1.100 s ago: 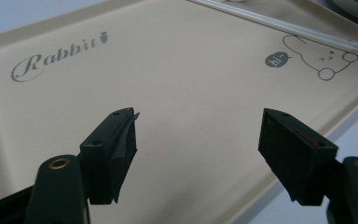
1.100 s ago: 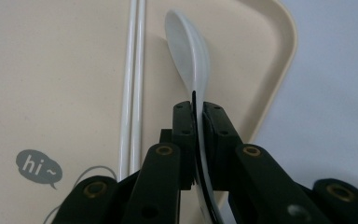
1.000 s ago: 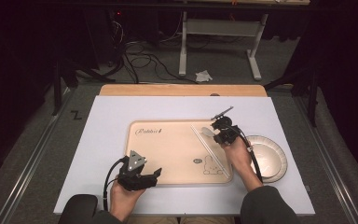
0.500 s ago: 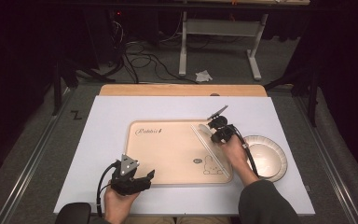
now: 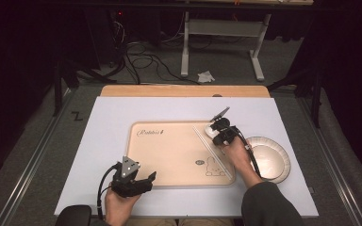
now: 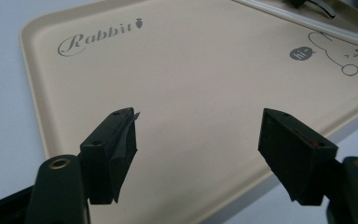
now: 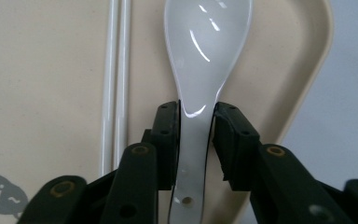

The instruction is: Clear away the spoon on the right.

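The right gripper [image 7: 196, 135] is positioned over the far right part of the beige tray [image 5: 169, 155]. A white ceramic spoon [image 7: 205, 51] lies between its jaws: the handle runs back between the two black pads, and the bowl points away from the gripper toward the tray's far right corner. The jaws have just been opening. In the right gripper view the left pad lies against the handle, while a thin dark gap shows between the handle and the right pad, so the jaws flank the spoon without clamping it. The spoon rests on the tray floor, just inside the right rim.

A pair of white chopsticks [image 7: 115, 84] lies on the tray just left of the spoon (side by side, roughly parallel to its handle). In the high view they run diagonally from the far middle of the tray toward its near right corner.

A white plate [image 5: 269, 157] sits on the table just right of the tray, beside the right hand [image 5: 238, 153].

The left gripper [image 6: 198, 140] is held at the near left edge of the tray. Its jaws stand wide apart with nothing between them, above bare tray surface.
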The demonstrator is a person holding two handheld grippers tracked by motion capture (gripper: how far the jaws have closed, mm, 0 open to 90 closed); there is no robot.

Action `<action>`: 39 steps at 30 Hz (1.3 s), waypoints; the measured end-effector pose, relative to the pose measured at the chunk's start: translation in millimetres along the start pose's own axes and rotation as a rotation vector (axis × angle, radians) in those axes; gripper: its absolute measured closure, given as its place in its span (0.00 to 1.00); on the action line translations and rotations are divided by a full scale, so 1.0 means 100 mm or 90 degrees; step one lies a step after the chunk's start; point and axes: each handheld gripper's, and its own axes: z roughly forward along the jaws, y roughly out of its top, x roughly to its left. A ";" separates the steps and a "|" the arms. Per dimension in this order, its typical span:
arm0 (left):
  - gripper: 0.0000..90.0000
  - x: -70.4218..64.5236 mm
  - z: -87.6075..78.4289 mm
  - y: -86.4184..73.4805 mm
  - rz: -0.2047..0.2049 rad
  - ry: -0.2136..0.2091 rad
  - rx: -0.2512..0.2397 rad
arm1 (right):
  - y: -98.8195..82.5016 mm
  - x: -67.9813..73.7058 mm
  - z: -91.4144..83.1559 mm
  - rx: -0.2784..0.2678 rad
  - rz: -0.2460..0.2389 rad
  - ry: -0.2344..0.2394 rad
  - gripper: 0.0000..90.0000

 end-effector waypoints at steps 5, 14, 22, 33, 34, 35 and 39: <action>0.31 -0.01 0.01 0.00 0.002 -0.001 0.004 | -0.02 -0.01 -0.04 -0.010 0.001 -0.001 0.75; 0.31 -0.02 0.03 0.01 0.006 -0.006 0.005 | -0.08 -0.02 -0.17 -0.043 -0.002 0.018 0.68; 0.31 -0.03 0.06 0.03 0.011 -0.013 0.010 | -0.19 -0.02 -0.31 -0.079 -0.003 0.029 0.67; 0.31 -0.04 0.10 0.06 0.018 -0.022 0.010 | -0.30 0.00 -0.48 -0.102 -0.010 0.047 0.67; 0.31 -0.04 0.10 0.06 0.019 -0.022 0.010 | -0.31 -0.01 -0.49 -0.104 -0.011 0.050 0.67; 0.31 -0.04 0.10 0.06 0.020 -0.023 0.011 | -0.32 0.00 -0.51 -0.105 -0.014 0.050 0.67; 0.31 -0.05 0.12 0.07 0.026 -0.024 0.012 | -0.37 -0.01 -0.56 -0.119 -0.014 0.061 0.67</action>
